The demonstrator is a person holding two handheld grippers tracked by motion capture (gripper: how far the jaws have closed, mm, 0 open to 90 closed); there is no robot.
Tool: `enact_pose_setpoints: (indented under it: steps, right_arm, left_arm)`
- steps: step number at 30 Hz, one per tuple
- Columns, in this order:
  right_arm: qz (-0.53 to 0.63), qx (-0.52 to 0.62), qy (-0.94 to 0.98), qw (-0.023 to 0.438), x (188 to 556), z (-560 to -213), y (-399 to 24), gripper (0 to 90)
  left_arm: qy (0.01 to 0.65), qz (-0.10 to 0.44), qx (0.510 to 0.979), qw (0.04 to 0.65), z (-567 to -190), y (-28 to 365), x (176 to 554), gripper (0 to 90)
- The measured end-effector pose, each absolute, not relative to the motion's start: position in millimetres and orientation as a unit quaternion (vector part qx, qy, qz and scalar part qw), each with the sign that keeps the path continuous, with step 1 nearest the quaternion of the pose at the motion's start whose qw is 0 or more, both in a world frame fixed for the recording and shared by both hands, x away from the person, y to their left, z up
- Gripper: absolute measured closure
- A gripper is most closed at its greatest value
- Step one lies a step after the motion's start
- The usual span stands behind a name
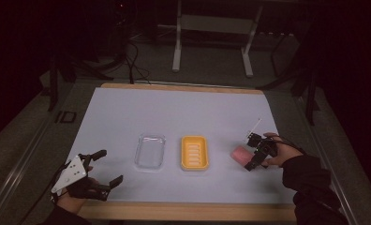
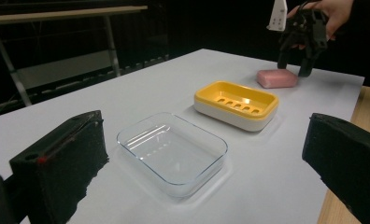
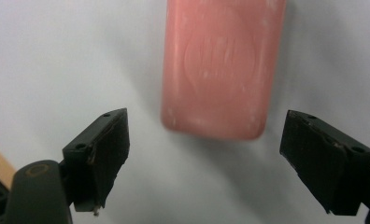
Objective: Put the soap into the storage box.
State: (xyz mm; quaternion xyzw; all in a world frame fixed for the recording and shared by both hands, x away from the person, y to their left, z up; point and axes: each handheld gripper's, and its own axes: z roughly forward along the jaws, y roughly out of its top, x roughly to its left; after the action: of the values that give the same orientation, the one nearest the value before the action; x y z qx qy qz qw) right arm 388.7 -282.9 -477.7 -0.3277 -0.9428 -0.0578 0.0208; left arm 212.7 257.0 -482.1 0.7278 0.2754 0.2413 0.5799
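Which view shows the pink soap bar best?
The right gripper view: the pink soap bar is close up, lying on the white sheet just beyond the open jaws, its stamped top visible. The left gripper view shows it small, behind the yellow soap dish. The high view shows it as a small blob.

Dim lab: cables (image 1: 132, 61), bench frame (image 1: 211, 37).

Three items in a row across the table (image 1: 127, 108), left to right in the high view: glass dish (image 1: 150, 152), soap dish (image 1: 194, 153), soap bar (image 1: 242, 154). Each apart from the next, all flat on the sheet. Left gripper (image 1: 102, 166) at near-left corner, left of and nearer than the glass dish, well apart from it. Right gripper (image 1: 252, 152) at right end, just beside and over the soap bar, jaws spread wider than the bar, not touching it.
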Motion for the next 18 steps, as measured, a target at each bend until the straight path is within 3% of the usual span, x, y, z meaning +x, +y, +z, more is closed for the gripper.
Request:
enact_pose_setpoints:
  steps: [10,18]
  right_arm:
    - [-0.069,-0.323,-0.944,0.013,399.9,-484.5,-268.9,19.2]
    - [-0.067,-0.313,-0.947,0.007,405.5,-489.8,-264.0,29.1]
  left_arm:
    - [0.275,0.241,0.729,0.580,-482.2,257.0,212.6,0.2]
    - [0.274,0.241,0.729,0.579,-482.5,256.7,212.8,0.2]
